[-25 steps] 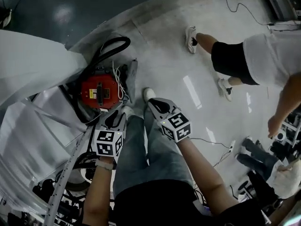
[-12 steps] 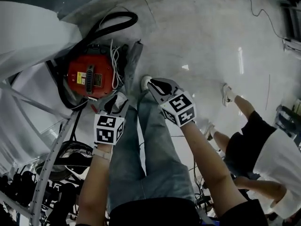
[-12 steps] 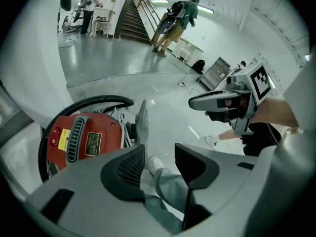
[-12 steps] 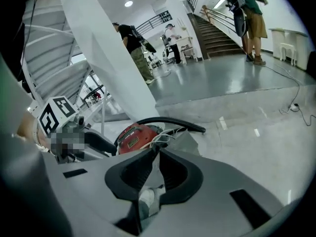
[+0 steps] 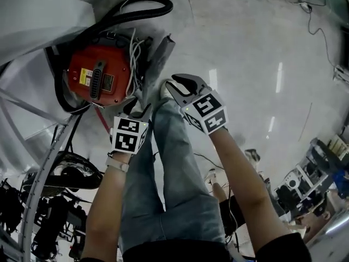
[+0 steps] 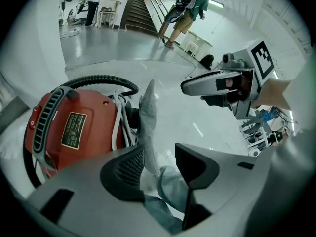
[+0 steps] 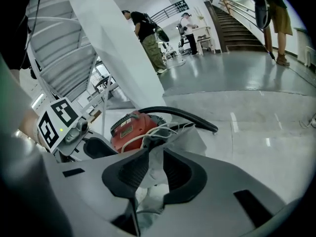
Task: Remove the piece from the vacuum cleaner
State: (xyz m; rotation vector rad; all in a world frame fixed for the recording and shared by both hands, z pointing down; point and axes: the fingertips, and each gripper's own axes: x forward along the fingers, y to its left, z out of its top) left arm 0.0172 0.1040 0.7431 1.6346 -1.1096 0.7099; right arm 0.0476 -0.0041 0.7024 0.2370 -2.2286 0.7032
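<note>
Our left gripper (image 5: 137, 109) and right gripper (image 5: 177, 86), jaws just opened and empty, hover mid-frame below the grey piece (image 5: 158, 59) beside the red vacuum cleaner (image 5: 98, 81) at upper left, where we risk pinching the loose white cord (image 5: 133, 53) instead.

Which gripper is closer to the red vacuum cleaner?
Left. The left gripper hovers beside the red vacuum cleaner; the right gripper is farther right, past the grey fabric piece. Both grippers' jaws have just been opening, empty.

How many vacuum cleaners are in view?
1: the red vacuum cleaner on the floor, upper left in the head view. The dark clutter at lower left may hide others.
</note>
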